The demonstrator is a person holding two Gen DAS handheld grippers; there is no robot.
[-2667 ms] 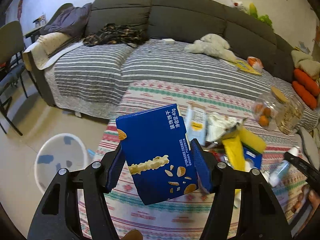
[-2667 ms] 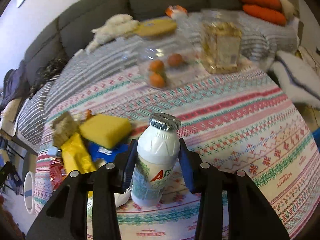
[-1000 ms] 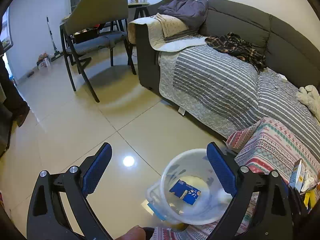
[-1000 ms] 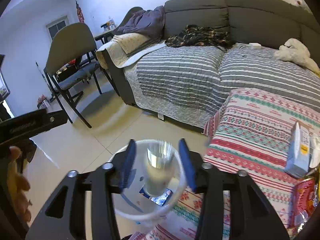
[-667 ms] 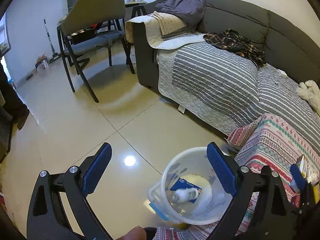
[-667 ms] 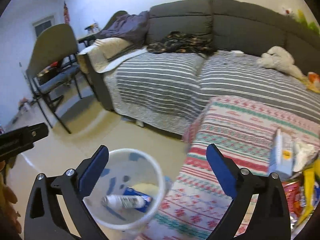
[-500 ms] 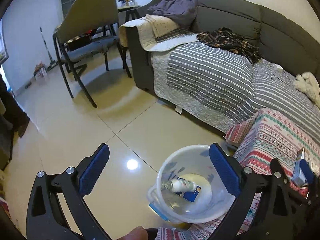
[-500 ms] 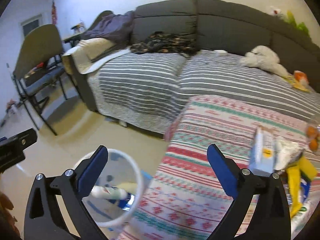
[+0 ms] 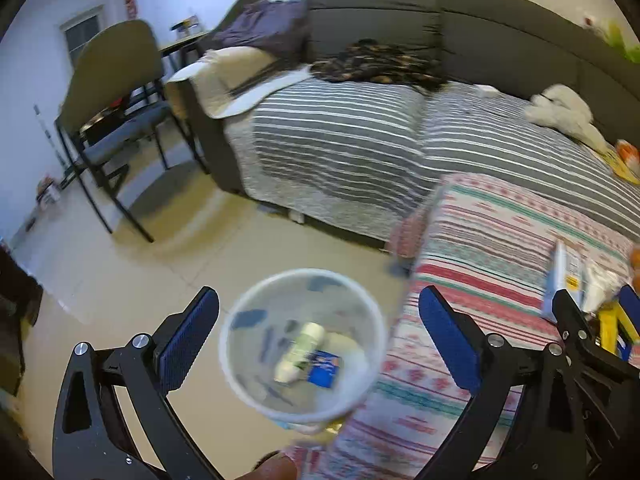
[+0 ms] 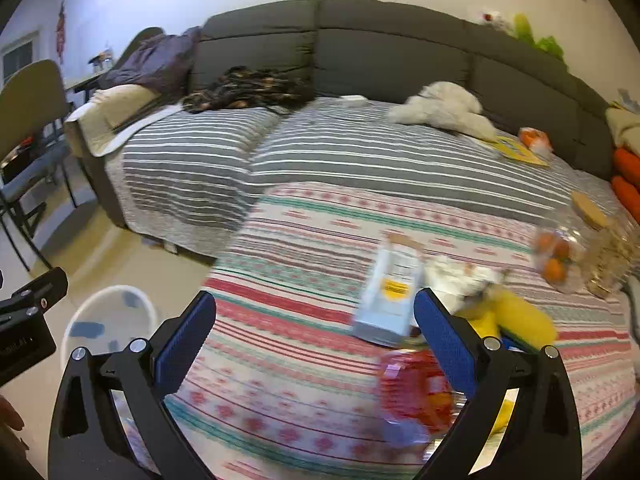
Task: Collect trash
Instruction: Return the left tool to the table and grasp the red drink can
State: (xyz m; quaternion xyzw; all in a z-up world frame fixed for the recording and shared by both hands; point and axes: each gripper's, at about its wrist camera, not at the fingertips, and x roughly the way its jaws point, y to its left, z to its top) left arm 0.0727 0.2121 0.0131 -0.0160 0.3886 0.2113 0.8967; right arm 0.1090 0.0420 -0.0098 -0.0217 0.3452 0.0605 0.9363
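A long dark grey upholstered sofa (image 10: 392,52) runs along the wall, its seat covered by a grey-and-white striped throw (image 10: 360,152). On the throw lie a dark patterned garment (image 10: 244,88) and a white plush toy (image 10: 444,110). A purple jacket (image 9: 264,26) is draped over the sofa's left end. A grey folding chair with black metal legs (image 9: 108,92) stands on the glossy beige floor tiles (image 9: 120,272). Two orange cushions (image 10: 628,180) sit at the far right.
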